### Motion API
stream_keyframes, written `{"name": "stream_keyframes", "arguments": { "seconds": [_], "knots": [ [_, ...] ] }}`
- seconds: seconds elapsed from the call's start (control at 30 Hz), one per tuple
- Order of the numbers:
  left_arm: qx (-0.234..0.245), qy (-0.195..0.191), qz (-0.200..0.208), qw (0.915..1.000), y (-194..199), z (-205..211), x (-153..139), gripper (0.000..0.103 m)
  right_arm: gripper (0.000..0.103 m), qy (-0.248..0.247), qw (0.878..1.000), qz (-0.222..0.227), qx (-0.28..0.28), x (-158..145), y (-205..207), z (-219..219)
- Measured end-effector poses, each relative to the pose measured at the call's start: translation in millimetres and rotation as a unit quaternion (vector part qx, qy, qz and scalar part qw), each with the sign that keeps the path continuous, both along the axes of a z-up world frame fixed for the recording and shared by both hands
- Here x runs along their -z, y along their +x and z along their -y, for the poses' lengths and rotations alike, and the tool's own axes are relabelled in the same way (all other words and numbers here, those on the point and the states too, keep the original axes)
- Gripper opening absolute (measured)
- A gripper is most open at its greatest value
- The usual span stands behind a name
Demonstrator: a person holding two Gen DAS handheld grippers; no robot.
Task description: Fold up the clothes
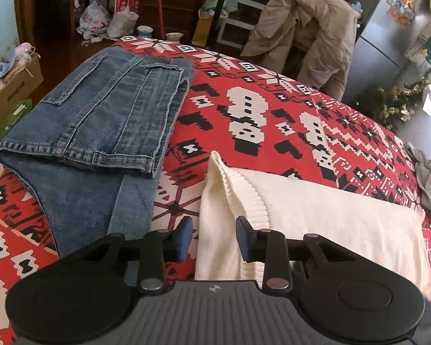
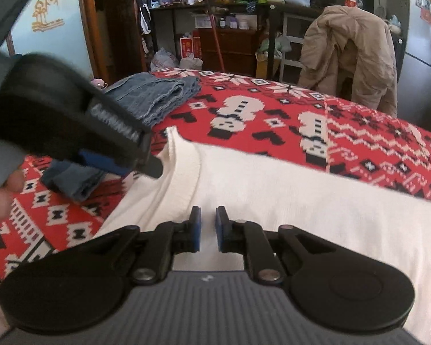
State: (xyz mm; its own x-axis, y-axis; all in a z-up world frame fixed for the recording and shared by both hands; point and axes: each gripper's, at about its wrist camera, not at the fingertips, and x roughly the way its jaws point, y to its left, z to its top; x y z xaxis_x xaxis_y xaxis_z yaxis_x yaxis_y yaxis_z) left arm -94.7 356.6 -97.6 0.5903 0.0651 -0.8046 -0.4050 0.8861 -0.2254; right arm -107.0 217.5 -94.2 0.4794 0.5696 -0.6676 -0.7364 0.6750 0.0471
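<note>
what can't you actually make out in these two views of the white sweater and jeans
- White sweater: near part hidden behind the left gripper body in the left wrist view; right side cut off by the frame edge in the right wrist view.
- Jeans: partly hidden by the blurred left gripper in the right wrist view.
- Whether either gripper's jaws touch the sweater: unclear.

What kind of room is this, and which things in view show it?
Probably a lived-in home, a bedroom or living room: folded jeans and a white sweater lie on a red patterned blanket, a beige coat hangs over a chair, and cluttered shelves stand behind.
</note>
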Motion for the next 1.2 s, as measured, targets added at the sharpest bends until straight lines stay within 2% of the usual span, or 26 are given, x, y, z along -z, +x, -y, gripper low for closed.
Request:
{"name": "stream_keyframes", "arguments": {
  "seconds": [0.3, 0.57, 0.73, 0.8, 0.9, 1.07, 1.2],
  "knots": [
    [-0.007, 0.004, 0.003, 1.0, -2, 0, -3, 0.033, 0.013, -0.001, 1.0, -0.006, -0.029, -6, -35, 14],
    [-0.032, -0.008, 0.008, 0.9994, -4, -12, -2, 0.033, 0.013, 0.007, 1.0, 0.017, 0.015, -16, 22, -17],
    [-0.024, -0.026, 0.013, 0.9993, -1, -12, -2, 0.03, 0.013, -0.004, 1.0, -0.004, 0.03, -4, 43, -23],
    [-0.022, -0.033, 0.017, 0.9991, -1, -11, -3, 0.03, 0.014, -0.005, 1.0, -0.002, 0.029, -3, 36, -17],
    [-0.013, -0.025, 0.018, 0.9994, 0, -6, -5, 0.03, 0.016, -0.006, 1.0, -0.003, 0.014, -2, 14, -4],
    [0.013, -0.015, 0.012, 0.9997, 1, 6, -2, 0.03, 0.016, 0.002, 1.0, -0.021, -0.001, 0, -23, 15],
    [0.038, -0.006, 0.021, 0.9991, 2, 19, -2, 0.03, 0.016, 0.02, 0.999, -0.036, 0.008, -9, -34, 37]
  ]
}}
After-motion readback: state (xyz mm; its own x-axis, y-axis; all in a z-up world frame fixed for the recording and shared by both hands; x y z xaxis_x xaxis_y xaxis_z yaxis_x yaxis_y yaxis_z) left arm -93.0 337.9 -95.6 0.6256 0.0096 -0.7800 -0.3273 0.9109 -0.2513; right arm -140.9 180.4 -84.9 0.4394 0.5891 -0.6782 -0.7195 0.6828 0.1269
